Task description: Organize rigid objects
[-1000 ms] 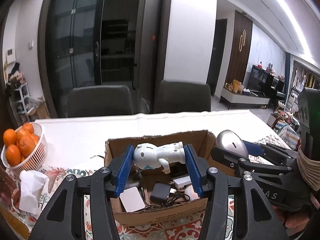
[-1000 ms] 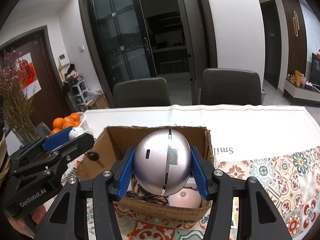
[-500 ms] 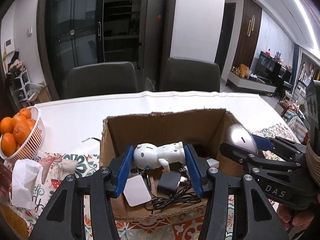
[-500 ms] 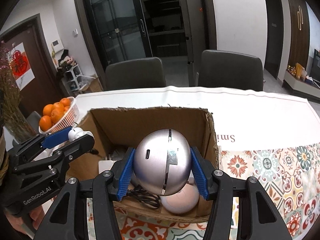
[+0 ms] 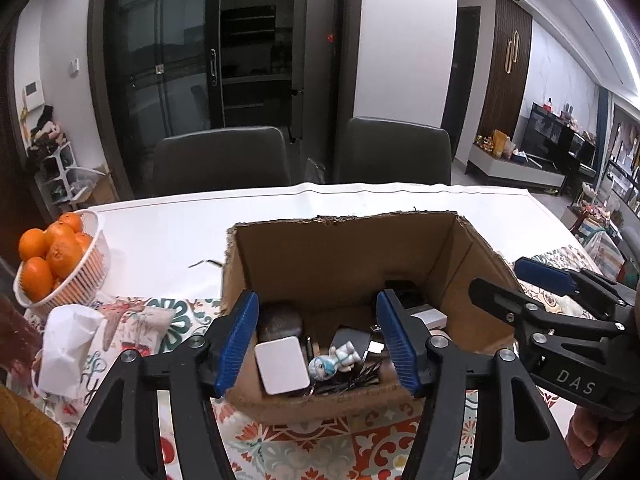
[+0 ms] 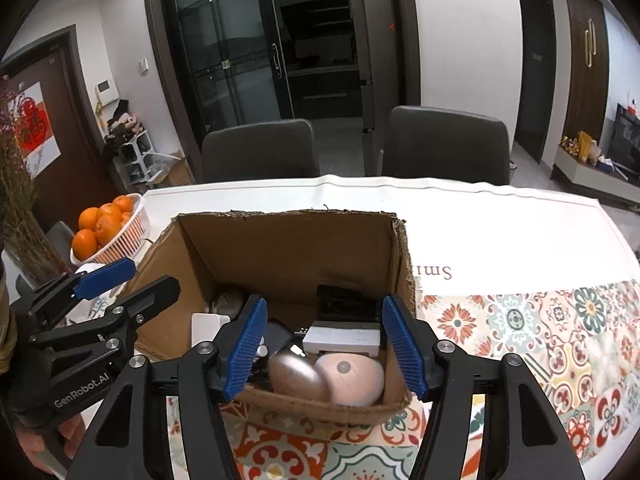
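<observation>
An open cardboard box (image 5: 344, 256) (image 6: 280, 248) stands on the table. My left gripper (image 5: 318, 340) hangs over its near side, jaws opening, nothing between them. Below it in the box lies a small white robot figurine (image 5: 332, 362) beside a white square device (image 5: 282, 364) and black cables. My right gripper (image 6: 322, 348) hangs over the box's near right part, jaws opening, nothing held. Under it a silver egg-shaped device (image 6: 298, 376) rests against a pink rounded one (image 6: 352, 376), with a white block (image 6: 344, 338) behind.
A white basket of oranges (image 5: 60, 264) (image 6: 108, 228) stands at the left, with crumpled tissue (image 5: 68, 348) in front of it. A patterned cloth (image 6: 520, 340) covers the near table. Two dark chairs (image 5: 224, 166) stand at the far edge.
Both grippers have opened. The figurine dropped from the left gripper into the box, and the silver egg dropped from the right gripper into the box. Both views tilted further down.
</observation>
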`<state>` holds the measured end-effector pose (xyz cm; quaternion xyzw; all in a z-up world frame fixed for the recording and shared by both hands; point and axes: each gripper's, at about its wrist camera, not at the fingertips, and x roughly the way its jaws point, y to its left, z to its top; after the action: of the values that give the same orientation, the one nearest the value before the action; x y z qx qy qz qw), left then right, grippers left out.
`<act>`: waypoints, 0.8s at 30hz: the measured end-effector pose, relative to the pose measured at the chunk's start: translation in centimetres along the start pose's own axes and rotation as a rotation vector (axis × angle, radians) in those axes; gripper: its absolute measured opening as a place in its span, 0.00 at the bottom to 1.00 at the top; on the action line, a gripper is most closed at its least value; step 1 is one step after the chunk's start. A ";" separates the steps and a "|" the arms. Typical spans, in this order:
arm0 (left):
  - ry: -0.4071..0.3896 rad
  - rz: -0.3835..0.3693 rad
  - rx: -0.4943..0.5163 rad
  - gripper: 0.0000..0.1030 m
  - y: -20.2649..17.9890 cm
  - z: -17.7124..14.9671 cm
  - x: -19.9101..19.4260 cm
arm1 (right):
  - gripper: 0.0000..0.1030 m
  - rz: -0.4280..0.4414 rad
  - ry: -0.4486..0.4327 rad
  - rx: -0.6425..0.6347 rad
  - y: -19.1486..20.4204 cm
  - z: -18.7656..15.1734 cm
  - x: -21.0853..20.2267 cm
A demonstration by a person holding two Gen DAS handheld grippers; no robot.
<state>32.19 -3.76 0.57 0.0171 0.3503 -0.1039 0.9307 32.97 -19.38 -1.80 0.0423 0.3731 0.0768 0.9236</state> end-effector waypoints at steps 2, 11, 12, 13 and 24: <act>-0.008 -0.004 0.004 0.59 0.0 -0.2 -0.8 | 0.63 -0.016 -0.015 -0.006 0.3 -0.3 -1.1; -0.076 0.042 -0.006 0.61 -0.3 -2.4 -6.9 | 0.64 -0.067 -0.097 -0.012 1.6 -2.3 -6.8; -0.081 0.050 -0.005 0.62 -0.3 -2.7 -7.6 | 0.65 -0.069 -0.103 -0.015 1.7 -2.5 -7.4; -0.088 0.062 -0.006 0.62 -0.3 -3.0 -8.3 | 0.67 -0.075 -0.117 -0.017 1.9 -2.8 -8.2; -0.157 0.135 -0.005 0.77 -0.6 -6.7 -14.3 | 0.73 -0.138 -0.216 -0.018 3.4 -6.1 -14.1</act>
<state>17.20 -1.05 4.92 0.0301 0.2748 -0.0412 0.9601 18.34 -18.32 3.95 0.0162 0.2727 0.0115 0.9619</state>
